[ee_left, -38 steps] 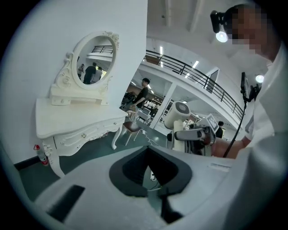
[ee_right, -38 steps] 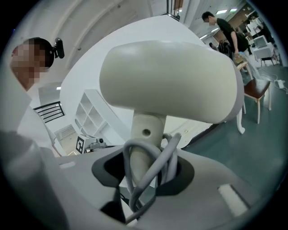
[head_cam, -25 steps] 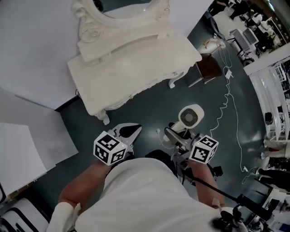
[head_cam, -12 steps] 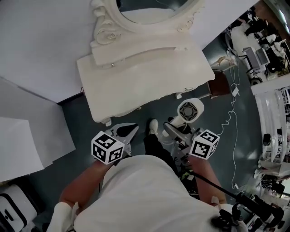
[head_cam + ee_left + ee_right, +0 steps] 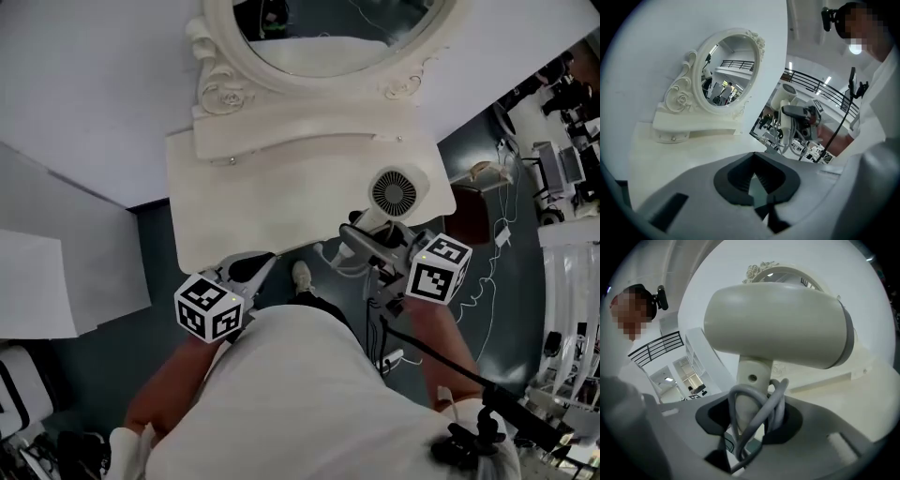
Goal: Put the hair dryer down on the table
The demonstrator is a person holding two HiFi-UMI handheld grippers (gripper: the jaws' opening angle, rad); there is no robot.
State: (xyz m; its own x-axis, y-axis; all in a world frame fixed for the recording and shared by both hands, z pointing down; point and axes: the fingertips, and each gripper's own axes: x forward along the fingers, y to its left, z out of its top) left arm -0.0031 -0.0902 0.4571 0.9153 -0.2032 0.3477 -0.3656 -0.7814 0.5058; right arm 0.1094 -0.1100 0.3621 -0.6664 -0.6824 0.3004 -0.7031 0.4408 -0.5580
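The white hair dryer (image 5: 394, 192) stands upright in my right gripper (image 5: 367, 246), its round rear grille facing up, over the front right corner of the white dressing table (image 5: 281, 178). In the right gripper view the jaws are shut on the hair dryer's (image 5: 778, 324) handle, with its grey cord (image 5: 761, 408) looped between them. My left gripper (image 5: 255, 270) hangs at the table's front edge, shut and empty. In the left gripper view its jaws (image 5: 759, 187) meet with nothing between them, and the dryer (image 5: 787, 101) shows to the right.
An oval mirror (image 5: 319, 37) in a carved white frame stands at the back of the table, on a low drawer base (image 5: 291, 131). White panels (image 5: 37, 272) lean at the left. A white cable (image 5: 487, 272) trails over the dark floor at the right.
The person has stepped up to the dressing table. The hair dryer, still gripped, went from above the floor to above the table's front right corner. The left gripper reached the table's front edge.
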